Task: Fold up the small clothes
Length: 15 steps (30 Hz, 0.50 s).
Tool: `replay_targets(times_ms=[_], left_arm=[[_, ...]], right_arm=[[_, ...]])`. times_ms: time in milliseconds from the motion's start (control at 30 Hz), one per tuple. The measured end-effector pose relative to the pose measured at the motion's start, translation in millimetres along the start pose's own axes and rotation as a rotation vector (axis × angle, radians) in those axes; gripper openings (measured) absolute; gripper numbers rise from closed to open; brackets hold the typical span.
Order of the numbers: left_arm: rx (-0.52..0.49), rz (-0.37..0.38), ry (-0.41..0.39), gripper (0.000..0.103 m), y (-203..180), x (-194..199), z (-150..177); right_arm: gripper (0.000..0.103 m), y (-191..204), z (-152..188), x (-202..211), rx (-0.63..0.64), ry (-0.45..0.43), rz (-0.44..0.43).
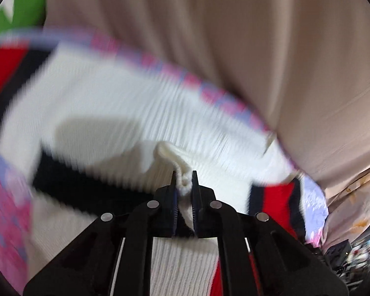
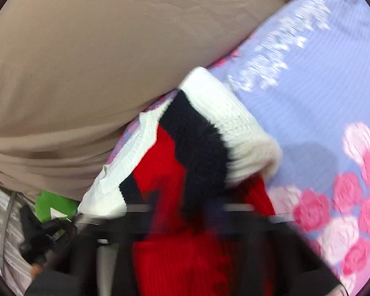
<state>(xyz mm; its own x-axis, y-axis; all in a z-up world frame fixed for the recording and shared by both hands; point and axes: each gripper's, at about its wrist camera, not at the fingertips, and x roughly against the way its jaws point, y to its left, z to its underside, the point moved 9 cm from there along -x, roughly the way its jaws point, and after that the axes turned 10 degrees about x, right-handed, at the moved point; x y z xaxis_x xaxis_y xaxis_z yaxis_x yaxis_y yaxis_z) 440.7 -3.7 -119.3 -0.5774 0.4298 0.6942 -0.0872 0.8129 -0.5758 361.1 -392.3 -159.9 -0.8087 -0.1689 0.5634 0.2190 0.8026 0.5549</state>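
Note:
A small knit sweater (image 1: 106, 93), white with black and red bands, lies on a lilac sheet with pink roses (image 2: 315, 113). My left gripper (image 1: 184, 180) is shut on a bunched white fold of the sweater (image 1: 185, 185). In the right wrist view the sweater's red, black and white part (image 2: 192, 148) drapes over my right gripper (image 2: 187, 212), whose fingers are blurred and mostly hidden by the cloth. Both views are motion-blurred.
A person in beige clothing (image 1: 234, 37) fills the far side in both views (image 2: 98, 49). A green item with a white star (image 1: 17, 7) is at the upper left; it shows in the right wrist view (image 2: 54, 207) too. Dark clutter (image 1: 345, 254) lies lower right.

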Motion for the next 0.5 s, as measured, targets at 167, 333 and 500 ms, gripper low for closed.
replay_targets(times_ms=[167,333,500], left_arm=[[-0.131,-0.009,-0.153,0.008,-17,32,-39],[-0.081,-0.193,0.001,0.008,49,-42,0],[-0.075,-0.154,-0.045,0.009,46,-37,0]], right_arm=[[0.008,47,-26,29,0.175,-0.169,-0.041],[0.008,9,21,-44,0.182,0.080,0.072],[0.030,10,-8,-11,0.152,-0.009,0.039]])
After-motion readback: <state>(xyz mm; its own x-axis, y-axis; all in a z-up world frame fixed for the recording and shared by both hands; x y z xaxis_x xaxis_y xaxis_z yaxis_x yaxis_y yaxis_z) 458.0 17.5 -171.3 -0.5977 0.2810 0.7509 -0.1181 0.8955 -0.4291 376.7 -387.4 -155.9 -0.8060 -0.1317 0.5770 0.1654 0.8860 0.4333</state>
